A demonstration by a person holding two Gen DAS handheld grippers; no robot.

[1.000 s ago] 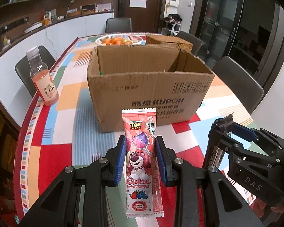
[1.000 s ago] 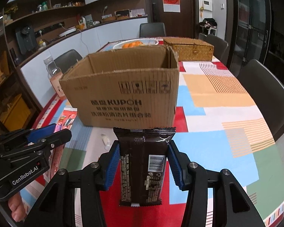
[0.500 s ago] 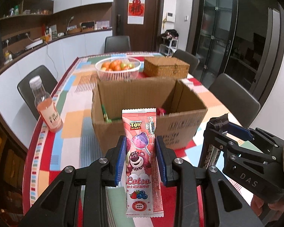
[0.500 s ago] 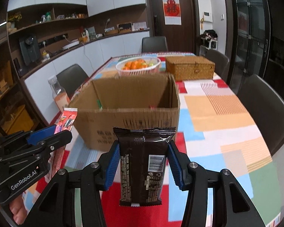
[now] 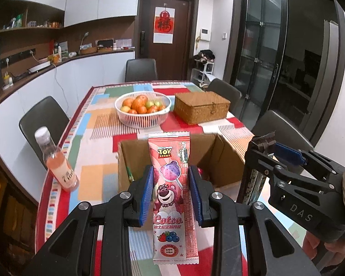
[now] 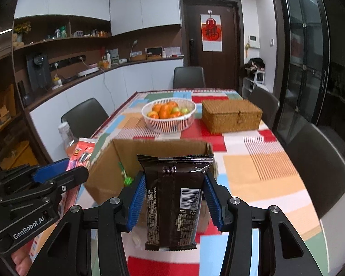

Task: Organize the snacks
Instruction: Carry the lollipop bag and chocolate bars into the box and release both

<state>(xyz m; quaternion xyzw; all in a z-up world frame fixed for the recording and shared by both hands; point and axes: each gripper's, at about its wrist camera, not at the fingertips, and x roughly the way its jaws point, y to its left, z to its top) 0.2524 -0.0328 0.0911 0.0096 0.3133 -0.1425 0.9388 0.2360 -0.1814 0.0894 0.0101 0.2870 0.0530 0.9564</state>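
My left gripper [image 5: 171,179] is shut on a pink Lotso lollipop packet [image 5: 171,184], held upright above the near side of the open cardboard box [image 5: 227,161]. My right gripper [image 6: 174,184] is shut on a dark brown snack bar packet [image 6: 173,197], likewise raised over the box [image 6: 108,168]. Inside the box a green wrapped item [image 6: 126,179] shows by the left wall. Each gripper appears in the other's view: the right one [image 5: 260,151] at the right, the left one [image 6: 80,161] at the left with the pink packet [image 6: 84,153].
A pink drink bottle [image 5: 57,163] stands near the table's left edge. Behind the box are a white basket of fruit [image 5: 142,109] and a woven lidded box [image 5: 201,107]. Dark chairs ring the patchwork-clothed table [image 5: 99,174].
Both grippers have risen with their packets, from in front of the box's side wall to above its rim, so the box's inside now shows. Neither grip changed.
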